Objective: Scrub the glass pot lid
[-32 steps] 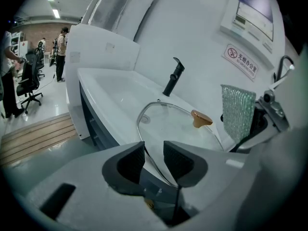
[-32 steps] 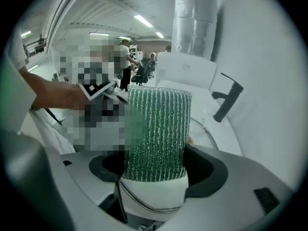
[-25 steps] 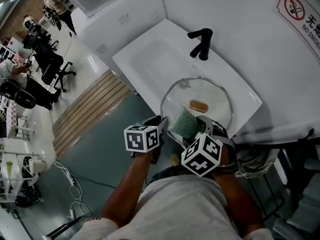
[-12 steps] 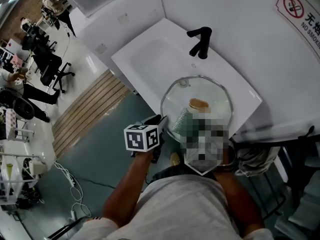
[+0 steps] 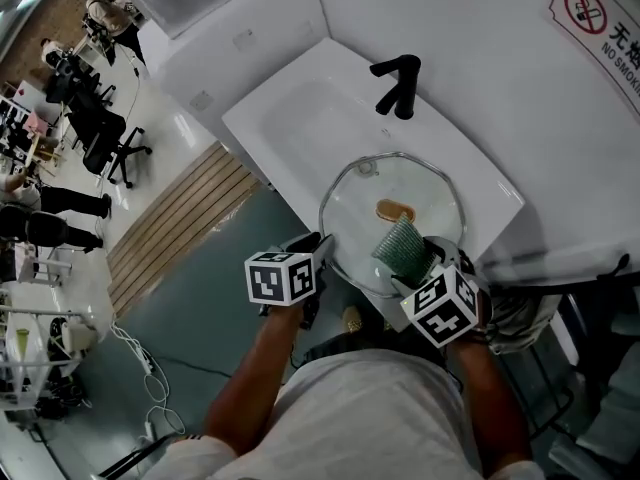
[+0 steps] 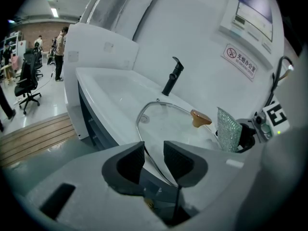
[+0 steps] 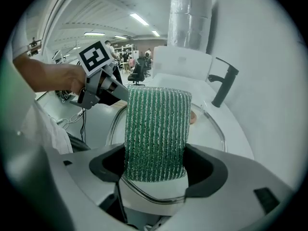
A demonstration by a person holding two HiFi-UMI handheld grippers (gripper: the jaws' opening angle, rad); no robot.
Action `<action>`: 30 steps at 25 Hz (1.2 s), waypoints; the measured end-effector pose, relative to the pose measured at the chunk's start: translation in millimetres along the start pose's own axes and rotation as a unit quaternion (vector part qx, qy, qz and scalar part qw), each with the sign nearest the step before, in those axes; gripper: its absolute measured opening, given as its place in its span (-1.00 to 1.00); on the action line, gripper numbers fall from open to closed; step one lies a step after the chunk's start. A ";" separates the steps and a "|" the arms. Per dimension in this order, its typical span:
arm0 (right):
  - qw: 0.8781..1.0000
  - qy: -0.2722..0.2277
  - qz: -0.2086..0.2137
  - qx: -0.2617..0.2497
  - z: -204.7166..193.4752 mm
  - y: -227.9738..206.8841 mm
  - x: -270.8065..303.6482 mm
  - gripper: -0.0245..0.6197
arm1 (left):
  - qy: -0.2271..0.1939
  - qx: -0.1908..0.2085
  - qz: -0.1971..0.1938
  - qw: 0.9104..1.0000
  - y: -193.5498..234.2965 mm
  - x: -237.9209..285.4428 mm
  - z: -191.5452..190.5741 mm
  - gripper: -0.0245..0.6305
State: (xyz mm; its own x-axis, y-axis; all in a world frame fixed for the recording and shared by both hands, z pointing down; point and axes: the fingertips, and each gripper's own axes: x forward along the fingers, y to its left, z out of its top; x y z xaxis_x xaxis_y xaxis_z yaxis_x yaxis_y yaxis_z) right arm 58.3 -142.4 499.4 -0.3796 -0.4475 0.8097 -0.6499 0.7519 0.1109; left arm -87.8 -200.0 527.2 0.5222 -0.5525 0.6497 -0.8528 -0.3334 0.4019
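Note:
The round glass pot lid (image 5: 420,190) with a brown knob (image 5: 396,210) lies tilted over the front edge of the white sink (image 5: 290,118). My left gripper (image 5: 318,260) is shut on the lid's near left rim; in the left gripper view the metal rim (image 6: 144,148) runs between the dark pads. My right gripper (image 5: 415,266) is shut on a green ribbed sponge (image 5: 403,246), which stands against the lid's near side just right of the knob. The right gripper view shows the sponge (image 7: 156,129) upright between the jaws, with the lid (image 7: 211,129) behind it.
A black faucet (image 5: 397,86) stands at the sink's back edge. A no-smoking sign (image 5: 600,23) hangs on the white wall at upper right. Cables (image 5: 505,318) hang below the counter at right. Wooden flooring (image 5: 180,208) and office chairs lie far left.
My right gripper has slid the sponge rightward along the lid's near part, from left of the knob to its right. The left gripper and the lid have stayed put.

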 end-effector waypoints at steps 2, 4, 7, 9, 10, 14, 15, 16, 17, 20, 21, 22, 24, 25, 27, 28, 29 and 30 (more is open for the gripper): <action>1.000 -0.001 0.005 0.019 -6.1 -7.7 -3.5 0.16 | 0.002 0.000 0.001 1.000 0.0 -0.3 0.0 -0.52; 0.999 -0.004 0.018 0.048 -11.9 -13.4 -6.4 0.16 | 0.004 0.000 0.003 1.000 -0.1 -0.4 0.0 -0.52; 0.994 -0.013 0.047 0.102 -19.0 -20.8 -9.1 0.16 | 0.007 0.002 0.008 1.000 -0.1 -0.9 0.3 -0.52; 0.988 -0.018 0.069 0.136 -21.9 -25.2 -10.9 0.16 | 0.011 0.009 0.014 1.000 -0.3 -1.2 0.1 -0.52; 0.985 -0.020 0.079 0.151 -23.2 -27.5 -11.8 0.16 | 0.013 0.014 0.017 1.000 -0.5 -1.2 0.0 -0.52; 0.975 -0.024 0.106 0.193 -27.5 -38.7 -14.7 0.16 | 0.020 0.034 0.029 0.999 -1.6 -1.1 1.0 -0.52; 0.973 -0.025 0.111 0.199 -28.6 -41.1 -15.4 0.16 | 0.021 0.036 0.032 0.999 -1.8 -1.2 1.2 -0.52; 0.972 -0.027 0.115 0.205 -29.7 -43.1 -16.1 0.16 | 0.021 0.037 0.034 0.999 -1.9 -1.4 1.2 -0.52; 0.970 -0.028 0.119 0.211 -30.5 -44.8 -16.9 0.16 | 0.021 0.037 0.035 0.998 -2.1 -1.8 1.4 -0.52; 0.965 -0.035 0.131 0.226 -30.9 -49.8 -19.2 0.16 | 0.016 0.038 0.039 0.998 -4.0 -4.1 4.5 -0.52; 0.963 -0.038 0.135 0.231 -30.2 -51.5 -20.2 0.16 | 0.013 0.040 0.040 0.998 -5.2 -5.3 6.6 -0.52; 0.961 -0.043 0.140 0.236 -28.8 -53.1 -21.3 0.16 | 0.009 0.043 0.041 0.998 -6.6 -6.8 9.1 -0.52; 0.956 -0.055 0.149 0.246 -23.8 -56.3 -25.0 0.16 | -0.001 0.051 0.042 0.998 -10.3 -10.6 15.5 -0.52; 0.954 -0.063 0.152 0.250 -19.9 -58.1 -27.9 0.16 | -0.008 0.056 0.041 0.998 -12.9 -13.1 20.1 -0.52; 0.952 -0.083 0.152 0.251 -10.0 -62.2 -35.5 0.16 | -0.031 0.068 0.034 0.997 -20.9 -19.0 33.0 -0.52; 0.953 -0.093 0.149 0.249 -4.4 -64.4 -39.9 0.16 | -0.046 0.074 0.028 0.996 -26.6 -22.4 40.9 -0.52; 0.953 -0.104 0.143 0.245 1.4 -66.6 -44.7 0.16 | -0.063 0.081 0.020 0.994 -33.3 -26.0 49.5 -0.52; 0.954 -0.115 0.138 0.240 7.6 -68.7 -49.7 0.16 | -0.081 0.090 0.011 0.993 -40.7 -29.6 58.4 -0.52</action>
State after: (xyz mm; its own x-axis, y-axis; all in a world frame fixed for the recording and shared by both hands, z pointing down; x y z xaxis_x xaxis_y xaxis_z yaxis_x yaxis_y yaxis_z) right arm 116.8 -175.5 447.2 -0.6781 -0.4008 0.6161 -0.7105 0.5720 -0.4100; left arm -68.8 -214.7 453.9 0.5081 -0.6715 0.5394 -0.8588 -0.4424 0.2583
